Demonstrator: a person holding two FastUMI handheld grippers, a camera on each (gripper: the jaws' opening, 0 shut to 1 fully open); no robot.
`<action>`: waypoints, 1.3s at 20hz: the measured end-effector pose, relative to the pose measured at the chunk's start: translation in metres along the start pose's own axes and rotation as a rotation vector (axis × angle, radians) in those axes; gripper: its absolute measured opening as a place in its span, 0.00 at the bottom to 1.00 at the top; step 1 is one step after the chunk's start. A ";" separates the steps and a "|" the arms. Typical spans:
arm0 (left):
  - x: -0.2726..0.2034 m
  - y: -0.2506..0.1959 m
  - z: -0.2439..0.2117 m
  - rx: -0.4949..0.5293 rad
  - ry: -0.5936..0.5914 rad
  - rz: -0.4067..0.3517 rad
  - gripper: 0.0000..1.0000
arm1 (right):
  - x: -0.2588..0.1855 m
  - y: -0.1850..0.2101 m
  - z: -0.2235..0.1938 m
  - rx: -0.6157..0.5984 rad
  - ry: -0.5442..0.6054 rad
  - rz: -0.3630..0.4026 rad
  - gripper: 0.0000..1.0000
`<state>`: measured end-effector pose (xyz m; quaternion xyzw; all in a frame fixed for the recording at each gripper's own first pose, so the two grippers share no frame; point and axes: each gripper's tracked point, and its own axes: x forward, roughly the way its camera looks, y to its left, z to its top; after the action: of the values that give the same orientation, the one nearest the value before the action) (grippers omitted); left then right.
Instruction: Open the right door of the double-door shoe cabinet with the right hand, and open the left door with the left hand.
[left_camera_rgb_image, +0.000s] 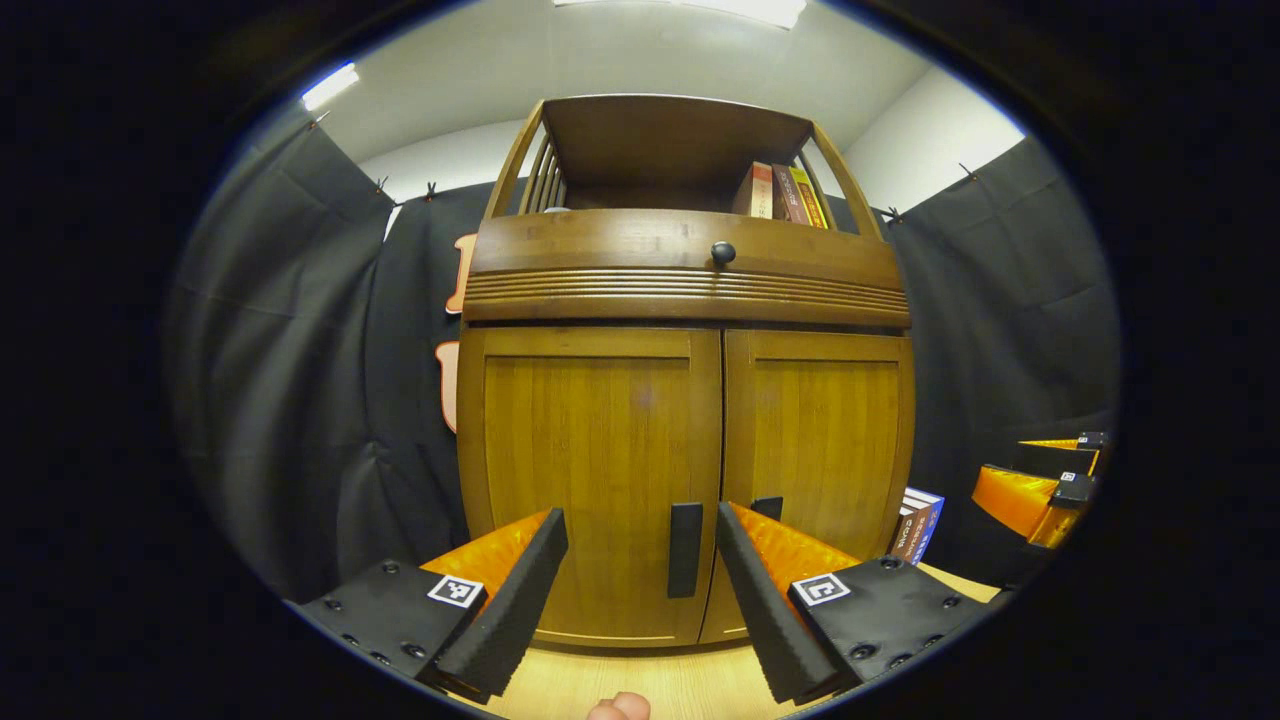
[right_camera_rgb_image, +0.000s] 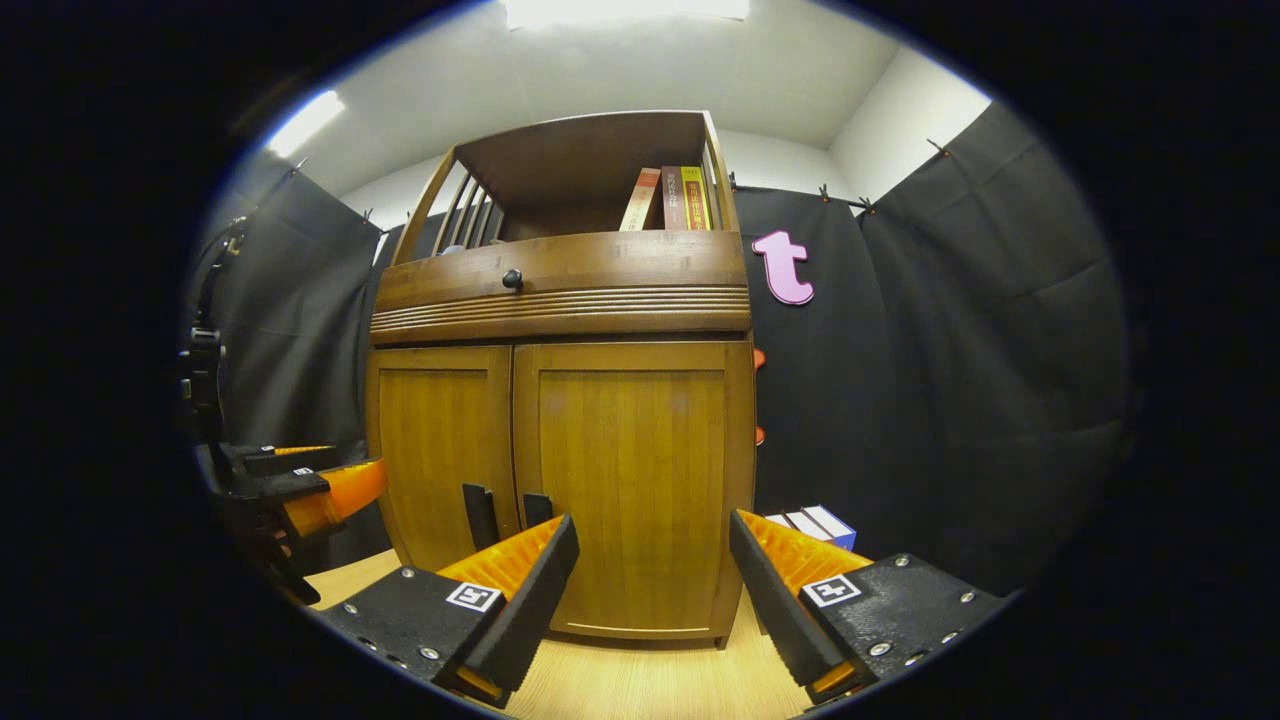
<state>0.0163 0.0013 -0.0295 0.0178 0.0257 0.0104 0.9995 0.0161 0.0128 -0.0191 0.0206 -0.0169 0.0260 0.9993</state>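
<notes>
Before me stands the closed shoe cabinet (left_camera_rgb_image: 690, 400); my left gripper (left_camera_rgb_image: 640, 590) and right gripper (right_camera_rgb_image: 655, 590) both gape wide, holding nothing.

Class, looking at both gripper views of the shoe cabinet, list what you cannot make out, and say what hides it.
- Cabinet interior: hidden behind the closed left door and right door.
- Right door handle, left gripper view: mostly behind the left tool.
- Book beside the cabinet: partly hidden by the cabinet side.
- Shelf books: titles too small.

Bright ceiling lights (left_camera_rgb_image: 740, 8) glare at twelve and ten o'clock; both pictures sharp, fisheye bending the edges.
</notes>
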 end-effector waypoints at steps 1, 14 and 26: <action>-0.001 0.002 -0.001 -0.003 0.003 0.003 0.94 | 0.001 0.004 -0.002 0.004 0.010 0.009 0.94; -0.015 0.026 -0.001 0.012 -0.016 0.064 0.96 | 0.009 0.012 -0.022 0.022 0.042 0.023 0.94; -0.029 0.041 0.014 0.021 -0.058 0.091 0.96 | 0.060 0.056 -0.008 0.010 -0.007 0.109 0.94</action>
<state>-0.0128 0.0410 -0.0127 0.0295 -0.0038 0.0551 0.9980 0.0732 0.0724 -0.0224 0.0245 -0.0211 0.0805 0.9962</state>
